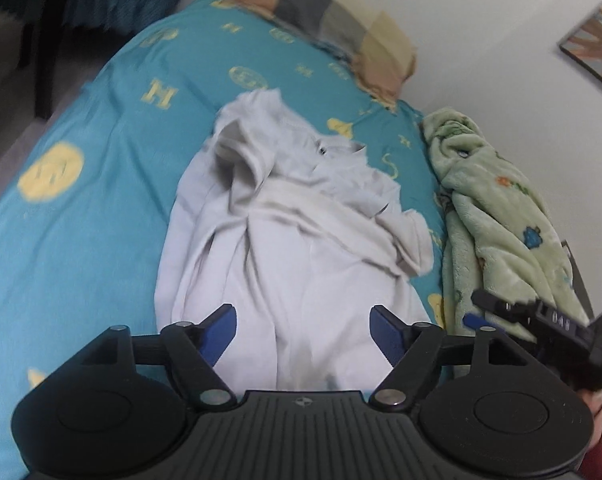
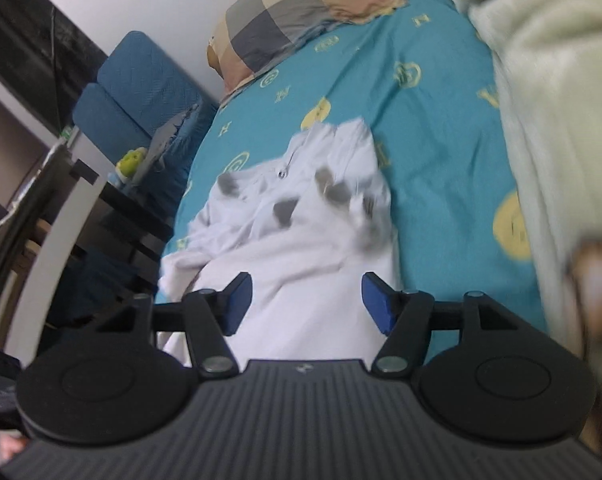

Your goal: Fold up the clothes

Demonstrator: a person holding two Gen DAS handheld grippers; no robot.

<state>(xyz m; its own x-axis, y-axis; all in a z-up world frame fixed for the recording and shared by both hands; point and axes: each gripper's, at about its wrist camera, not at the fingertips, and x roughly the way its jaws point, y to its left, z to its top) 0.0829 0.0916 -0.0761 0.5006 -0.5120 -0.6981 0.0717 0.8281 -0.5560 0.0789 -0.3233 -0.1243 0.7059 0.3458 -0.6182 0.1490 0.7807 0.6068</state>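
A white hooded top (image 1: 293, 240) lies rumpled in the middle of the teal bedsheet (image 1: 101, 200), its hood end toward the checked pillow (image 1: 333, 20). The left gripper (image 1: 303, 334) hovers over its near hem, jaws wide apart and empty. The right gripper (image 2: 307, 304) does likewise, gripping nothing. A green fleece blanket (image 1: 501, 208) lies beside the top, probably just touching its sleeve.

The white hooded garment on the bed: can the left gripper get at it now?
Probably yes. The left gripper is open, empty, and points straight at the white hooded garment, whose near edge lies between the fingers. Nothing stands between them.
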